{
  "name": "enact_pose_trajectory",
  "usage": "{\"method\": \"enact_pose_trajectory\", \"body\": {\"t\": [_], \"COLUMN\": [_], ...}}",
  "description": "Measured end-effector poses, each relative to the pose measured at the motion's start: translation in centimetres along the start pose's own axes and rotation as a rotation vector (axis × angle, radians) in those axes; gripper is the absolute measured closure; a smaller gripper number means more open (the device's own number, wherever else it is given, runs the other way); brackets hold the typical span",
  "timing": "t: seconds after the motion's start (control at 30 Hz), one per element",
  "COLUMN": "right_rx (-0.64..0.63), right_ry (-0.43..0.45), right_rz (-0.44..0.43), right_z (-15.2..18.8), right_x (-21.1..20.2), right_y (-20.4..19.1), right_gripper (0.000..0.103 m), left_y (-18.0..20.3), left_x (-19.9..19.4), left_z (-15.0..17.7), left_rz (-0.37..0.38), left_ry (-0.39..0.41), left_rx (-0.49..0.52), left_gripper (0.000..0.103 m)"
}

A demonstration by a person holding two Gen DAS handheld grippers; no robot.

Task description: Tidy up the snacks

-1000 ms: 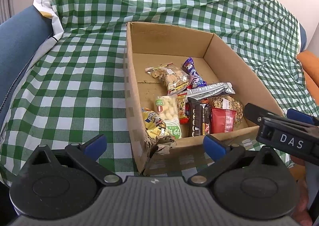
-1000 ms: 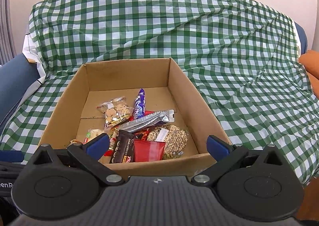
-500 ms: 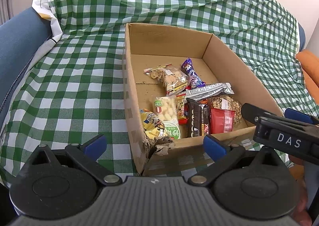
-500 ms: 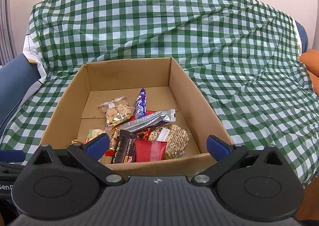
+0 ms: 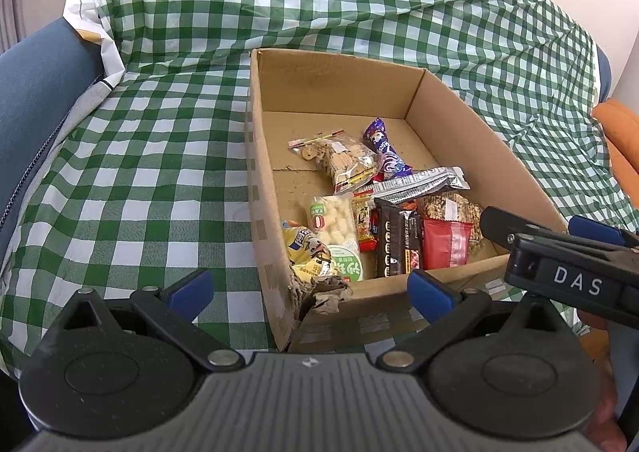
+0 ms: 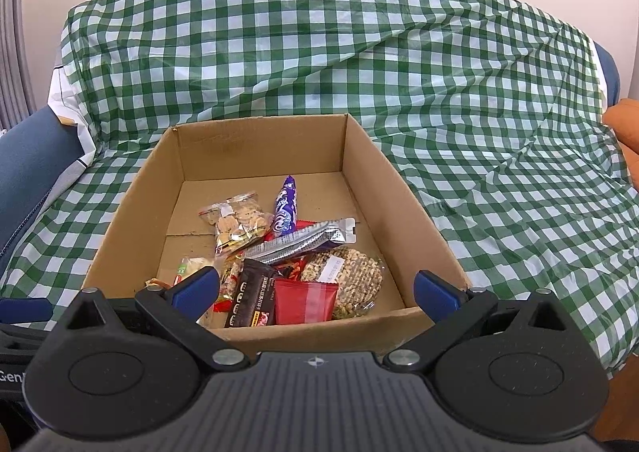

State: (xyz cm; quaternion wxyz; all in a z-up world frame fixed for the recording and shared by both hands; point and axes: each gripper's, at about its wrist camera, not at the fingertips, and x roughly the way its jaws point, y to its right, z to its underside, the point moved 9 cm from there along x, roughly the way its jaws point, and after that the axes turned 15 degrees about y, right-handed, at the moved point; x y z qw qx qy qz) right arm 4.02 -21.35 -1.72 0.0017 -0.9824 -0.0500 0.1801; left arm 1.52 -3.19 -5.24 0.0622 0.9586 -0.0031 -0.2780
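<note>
While both our tools hover at the near edge, we see blue upholstery [image 5: 36, 100] at the far left, then the green checked cloth [image 5: 131, 180] spreading under everything. Our left gripper [image 5: 309, 286] hangs with its blue fingers [image 5: 189, 286] spread wide and released, holding nothing, in front of the torn near-left corner of the cardboard box [image 5: 255, 180]. Inside the box, nearest its left wall, lies a yellow packet [image 5: 305, 248], with a clear bag of white puffs [image 5: 331, 220] just beside it. Behind these sits a clear bag of small biscuits [image 6: 235, 218], and next to that a purple wrapper [image 6: 285, 206] pointing toward the back wall. A silver wrapper [image 6: 303, 242] lies across the middle of the heap. Toward the front stand a dark brown bar [image 6: 251, 292], then a red pouch [image 6: 305, 300], then a round seeded cake in clear film [image 6: 351, 274]. Our right gripper [image 6: 315, 290] floats at the box's near wall, fingers [image 6: 435, 288] likewise parted and empty. An orange cushion [image 6: 625, 120] shows at the far right.
</note>
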Motion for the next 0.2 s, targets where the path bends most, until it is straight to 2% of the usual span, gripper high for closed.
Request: {"method": "enact_pose_trajectory", "body": {"t": [0.2], "right_rx": [0.011], "right_ry": [-0.005], "right_rz": [-0.003], "right_z": [0.0], "right_x": [0.18], "right_y": [0.08], "right_gripper": [0.001], "left_y": [-0.11], "left_x": [-0.03], "left_z": [-0.31], "left_rz": [0.004], "left_ry": [0.019], "left_rx": [0.008], "left_gripper": [0.0]}}
